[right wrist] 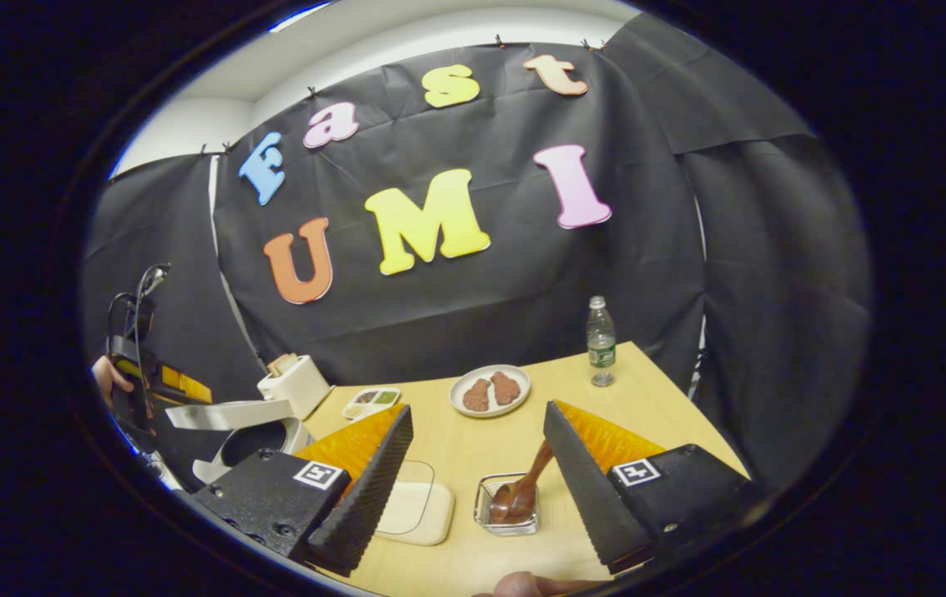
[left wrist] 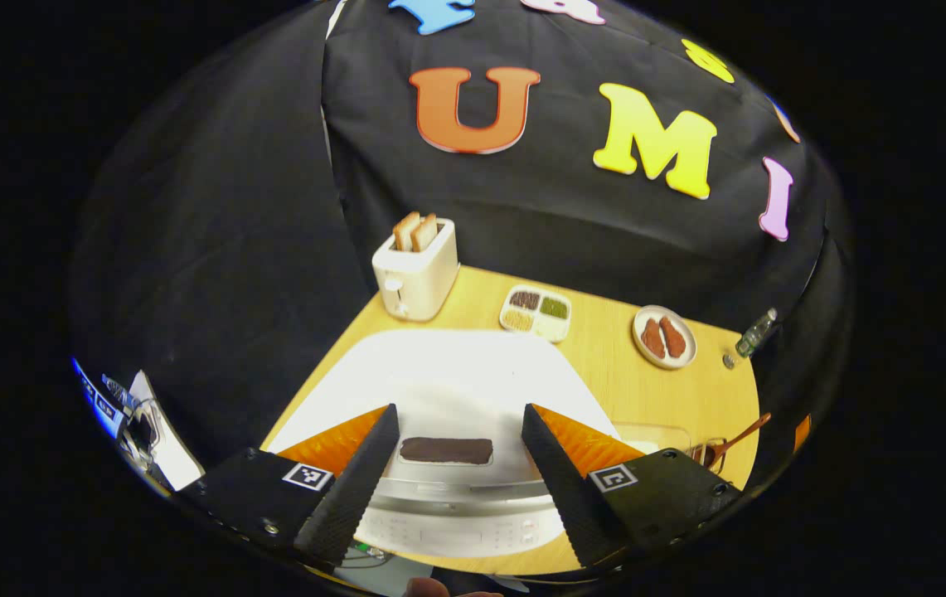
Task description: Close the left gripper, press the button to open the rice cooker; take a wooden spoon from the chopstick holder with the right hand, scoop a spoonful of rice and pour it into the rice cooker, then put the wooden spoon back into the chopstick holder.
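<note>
Above the rice cooker (left wrist: pixel 456 390), left gripper (left wrist: pixel 458 464) hangs with jaws open, not yet closed for pressing; right gripper (right wrist: pixel 477 464) jaws open near the wooden spoon (right wrist: pixel 526 489).

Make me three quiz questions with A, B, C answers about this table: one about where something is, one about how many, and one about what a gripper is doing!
1. Where is the wooden spoon?
A. Lying on the plate
B. Standing in the clear chopstick holder
C. Held by a gripper

2. How many toast slices stick out of the toaster?
A. Two
B. Four
C. None

3. How are the right gripper's fingers?
A. Shut on the spoon
B. Shut on the bottle
C. Open, holding nothing

Answers:
1 B: the wooden spoon leans with its bowl down inside the chopstick holder.
2 A: two toast slices poke up from the toaster.
3 C: the right gripper has its fingers wide apart, with nothing between them.
</note>
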A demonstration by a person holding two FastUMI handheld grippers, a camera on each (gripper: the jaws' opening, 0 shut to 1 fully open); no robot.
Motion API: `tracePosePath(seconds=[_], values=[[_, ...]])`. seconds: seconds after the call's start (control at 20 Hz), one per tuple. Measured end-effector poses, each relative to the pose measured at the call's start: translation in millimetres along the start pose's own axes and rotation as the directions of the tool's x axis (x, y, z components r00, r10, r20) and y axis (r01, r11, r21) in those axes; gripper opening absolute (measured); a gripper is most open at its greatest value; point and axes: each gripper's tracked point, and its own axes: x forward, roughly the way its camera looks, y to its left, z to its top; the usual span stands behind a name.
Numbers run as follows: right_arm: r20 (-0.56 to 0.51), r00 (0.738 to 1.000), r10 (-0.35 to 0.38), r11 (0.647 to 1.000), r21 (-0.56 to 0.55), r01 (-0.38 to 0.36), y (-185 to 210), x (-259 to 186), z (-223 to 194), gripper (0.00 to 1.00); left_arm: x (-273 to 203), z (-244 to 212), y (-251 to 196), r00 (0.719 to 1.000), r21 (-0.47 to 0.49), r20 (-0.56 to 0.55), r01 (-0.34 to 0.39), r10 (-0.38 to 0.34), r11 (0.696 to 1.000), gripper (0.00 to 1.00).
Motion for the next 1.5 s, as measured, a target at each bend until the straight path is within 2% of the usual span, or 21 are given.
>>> tracePosePath(seconds=[0.15, 0.25, 0.4, 0.8, 0.9, 1.1, 1.25, 1.4, 1.5], values=[[-0.040, 0.997, 0.067, 0.997, -0.025, -0.068, 14.7, 7.7, -11.5, 1.00, 5.4, -37.3, -3.6, 0.999, -0.013, -0.052, -0.009, 0.008, 1.000, 0.97], [-0.040, 0.994, 0.104, 0.994, -0.037, -0.106, 26.1, 6.0, -8.5, 1.00, 9.2, -46.2, -3.2, 0.998, -0.033, -0.068, -0.011, 0.009, 0.999, 0.97], [-0.029, 0.992, 0.125, 0.990, -0.061, -0.127, 32.4, -1.2, -6.3, 1.00, 19.0, -57.6, -3.5, 0.995, -0.053, -0.096, 0.000, -0.005, 0.999, 0.97], [-0.014, 0.998, 0.057, 0.998, -0.030, -0.057, 23.8, -41.6, -16.1, 1.00, 29.7, -76.1, 3.4, 0.990, -0.022, -0.143, 0.016, -0.019, 1.000, 0.95], [-0.017, 0.999, 0.044, 0.998, -0.035, -0.045, 27.9, -51.9, -21.9, 1.00, 28.0, -79.7, 3.6, 0.991, 0.022, -0.132, 0.028, -0.025, 0.999, 0.96], [-0.003, 0.999, 0.033, 0.999, -0.041, -0.033, 46.6, -78.8, -18.6, 0.99, 27.5, -71.7, 1.0, 0.998, 0.043, -0.037, 0.054, -0.053, 0.998, 0.96], [0.029, 1.000, 0.004, 0.995, -0.100, -0.001, 57.0, -102.0, -3.7, 1.00, 10.1, -56.1, 3.6, 0.993, 0.036, 0.097, 0.068, -0.071, 0.997, 0.93], [0.096, 0.995, -0.015, 0.984, -0.174, 0.032, 72.5, -127.3, 17.5, 0.99, -40.9, -35.4, -6.0, 0.965, 0.082, 0.233, 0.107, -0.123, 0.991, 0.93], [0.128, 0.992, -0.017, 0.982, -0.183, 0.041, 85.8, -142.8, 26.3, 1.00, -82.3, -20.4, -19.5, 0.924, 0.096, 0.338, 0.154, -0.178, 0.983, 0.95]])
